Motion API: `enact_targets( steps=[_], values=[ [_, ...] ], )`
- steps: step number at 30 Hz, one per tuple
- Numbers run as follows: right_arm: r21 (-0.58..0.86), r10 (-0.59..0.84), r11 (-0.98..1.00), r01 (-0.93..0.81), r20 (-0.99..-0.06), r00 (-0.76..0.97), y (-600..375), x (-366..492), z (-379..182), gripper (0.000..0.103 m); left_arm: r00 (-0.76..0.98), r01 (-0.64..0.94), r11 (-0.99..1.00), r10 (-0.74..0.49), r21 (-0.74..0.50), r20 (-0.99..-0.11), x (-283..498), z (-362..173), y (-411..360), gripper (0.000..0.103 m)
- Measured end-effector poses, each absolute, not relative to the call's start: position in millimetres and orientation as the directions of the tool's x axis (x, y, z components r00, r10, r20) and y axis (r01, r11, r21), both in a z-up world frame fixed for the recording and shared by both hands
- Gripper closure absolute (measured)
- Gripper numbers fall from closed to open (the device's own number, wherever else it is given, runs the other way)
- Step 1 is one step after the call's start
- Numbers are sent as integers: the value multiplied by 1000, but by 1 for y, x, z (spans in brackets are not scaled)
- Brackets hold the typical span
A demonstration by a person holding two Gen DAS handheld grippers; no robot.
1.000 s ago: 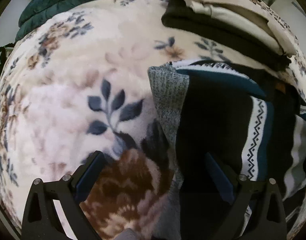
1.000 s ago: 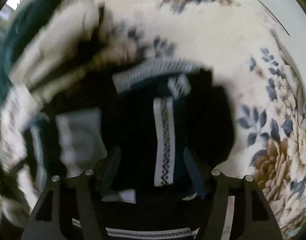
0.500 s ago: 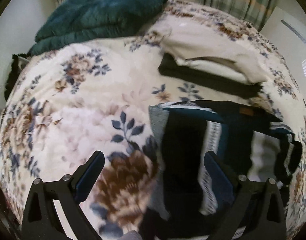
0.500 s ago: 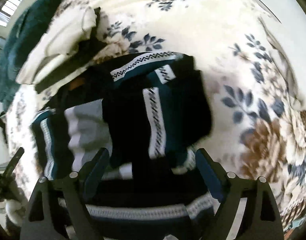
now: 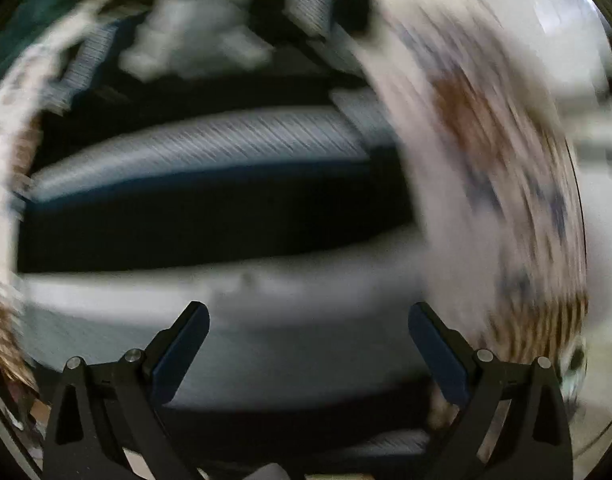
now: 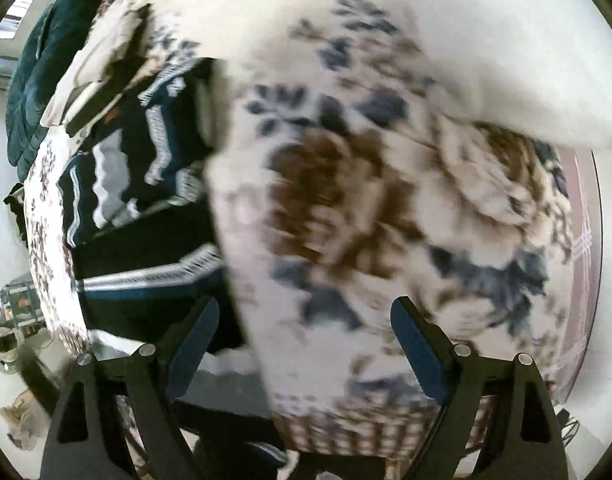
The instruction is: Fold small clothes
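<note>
Left wrist view: heavy motion blur. Left gripper [image 5: 307, 322] has jaws spread wide, nothing between the pads. The striped sweater [image 5: 210, 184] fills the field directly ahead of the jaws and runs under both of them; dark, grey-white and teal bands lie crosswise to the fingers. Half a second ago the same sweater sat ahead and right of the right-hand jaw, with floral blanket between the jaws; now the garment spans the whole gap. The floral blanket [image 5: 501, 168] shows only as a smeared arc beyond the right-hand jaw. Whether the pads touch the cloth cannot be told through the blur.

Right wrist view: right gripper [image 6: 304, 316] also has jaws wide apart, empty. The blanket [image 6: 345, 184], with its brown flower and blue leaves, lies ahead of and between the jaws. The sweater [image 6: 118, 168] is now off beyond the left-hand jaw and farther ahead, lying on the bed; half a second ago it sat centred between these jaws. A folded cream-and-dark pile [image 6: 94, 92] lies just beyond the sweater's far edge, and a dark green quilt [image 6: 42, 80] sits farther out on that side.
</note>
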State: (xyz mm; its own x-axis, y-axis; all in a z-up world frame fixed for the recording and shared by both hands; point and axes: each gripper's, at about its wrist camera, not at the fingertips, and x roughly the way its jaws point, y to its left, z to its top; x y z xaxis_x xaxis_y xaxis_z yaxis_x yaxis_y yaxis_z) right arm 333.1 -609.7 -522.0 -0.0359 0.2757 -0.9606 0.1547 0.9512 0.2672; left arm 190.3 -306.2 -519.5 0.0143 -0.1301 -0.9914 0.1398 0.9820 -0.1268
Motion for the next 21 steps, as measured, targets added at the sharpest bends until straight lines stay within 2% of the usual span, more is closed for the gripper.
enact_targets(
  steps=[3,5,6,7,8,9,10,13,14,15,17,21],
  values=[
    [253,263,956,150,-963,-55,-635,334,-538,14,-58,201,971,-123,-132,-991,153,-551,-358,3],
    [261,272,954,146,-960,-59,-644,342,-549,14,-77,257,964,-57,-75,-995,137,-578,-381,30],
    [266,277,953,144,-959,-59,-645,346,-553,14,-59,278,960,-20,-36,-998,135,-582,-385,32],
    [273,283,952,139,-957,-58,-646,353,-558,14,-34,281,959,-16,-25,-999,135,-581,-386,46],
    [291,300,947,135,-953,-53,-644,359,-562,14,-18,268,963,-21,-25,-1000,137,-576,-383,73],
    [310,319,941,134,-947,-46,-642,364,-563,14,-5,259,965,-28,-28,-1000,139,-571,-379,90],
    [347,354,928,135,-935,-33,-640,375,-567,14,13,249,968,-24,-20,-1000,143,-563,-373,99],
    [444,447,884,144,-895,14,-630,410,-578,14,48,197,979,-64,-53,-997,148,-540,-349,99],
    [471,472,870,142,-881,29,-625,423,-580,19,70,181,982,-68,-55,-995,149,-527,-339,100],
    [510,509,849,137,-860,45,-617,439,-583,30,86,169,983,-80,-64,-993,148,-517,-333,99],
    [578,578,802,150,-815,53,-602,476,-595,41,112,147,987,-73,-56,-991,148,-501,-318,100],
    [659,667,721,214,-744,42,-574,539,-622,41,132,77,995,-72,-62,-989,146,-479,-294,100]
  ],
)
